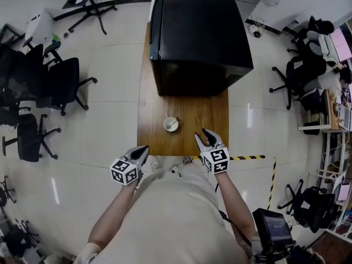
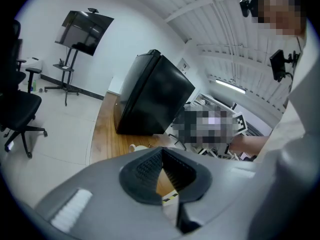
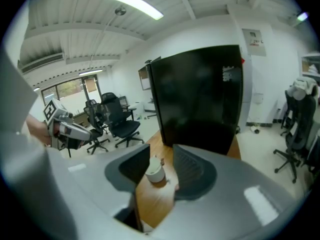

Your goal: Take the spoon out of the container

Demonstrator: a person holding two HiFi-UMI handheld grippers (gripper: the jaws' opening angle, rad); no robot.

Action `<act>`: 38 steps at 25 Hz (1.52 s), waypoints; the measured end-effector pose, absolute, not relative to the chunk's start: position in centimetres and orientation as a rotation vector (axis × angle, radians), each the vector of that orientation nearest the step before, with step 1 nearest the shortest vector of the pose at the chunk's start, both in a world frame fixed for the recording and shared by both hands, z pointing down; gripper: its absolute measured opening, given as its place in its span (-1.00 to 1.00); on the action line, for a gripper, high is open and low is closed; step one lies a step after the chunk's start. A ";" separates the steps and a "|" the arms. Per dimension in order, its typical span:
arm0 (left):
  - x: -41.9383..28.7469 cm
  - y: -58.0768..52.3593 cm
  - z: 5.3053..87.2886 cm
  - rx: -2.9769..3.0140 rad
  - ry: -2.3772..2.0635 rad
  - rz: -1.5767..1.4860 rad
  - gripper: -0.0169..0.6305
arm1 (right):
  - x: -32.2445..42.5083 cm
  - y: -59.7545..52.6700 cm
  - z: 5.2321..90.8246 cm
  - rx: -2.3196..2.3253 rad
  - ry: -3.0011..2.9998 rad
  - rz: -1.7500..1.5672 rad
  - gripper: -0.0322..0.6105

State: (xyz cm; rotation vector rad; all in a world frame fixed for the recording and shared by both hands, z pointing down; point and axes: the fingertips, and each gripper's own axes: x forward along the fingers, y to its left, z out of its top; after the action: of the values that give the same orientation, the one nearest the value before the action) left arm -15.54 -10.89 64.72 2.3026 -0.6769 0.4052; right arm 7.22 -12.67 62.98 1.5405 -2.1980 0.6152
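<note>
My right hand-held gripper (image 1: pixel 201 134): jaws apart, empty, near white cup (image 1: pixel 165 124), not touching. Left hand-held gripper (image 1: pixel 144 148): closed, empty, at counter (image 1: pixel 198 114) near corner. Spoon (image 1: pixel 175 126) lies in cup. I judge task unstarted: reach, grasp, lift-out remain.

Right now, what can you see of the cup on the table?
The cup is small, white and round, ceramic by its look. It stands upright and open on the wooden table, in front of the black box. A spoon rests inside, its handle leaning on the rim. Only the table and spoon touch it.
</note>
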 end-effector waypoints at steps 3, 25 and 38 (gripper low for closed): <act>-14.4 -12.1 64.8 2.286 -0.714 0.404 -1.00 | 6.4 -14.7 64.8 1.419 -2.228 0.583 -0.46; -15.4 -13.3 65.8 2.156 -0.923 0.419 -1.00 | 0.6 -22.0 80.1 0.923 -2.113 0.760 -0.54; -18.1 -10.9 66.2 2.122 -0.988 0.404 -1.00 | 0.3 -23.0 82.3 1.004 -2.071 0.804 -0.73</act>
State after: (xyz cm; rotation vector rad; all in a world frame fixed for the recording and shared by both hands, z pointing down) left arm -18.05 -10.87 66.22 2.1218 -0.9883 0.4044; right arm 0.34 -23.00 82.31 1.0044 -2.0708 0.8035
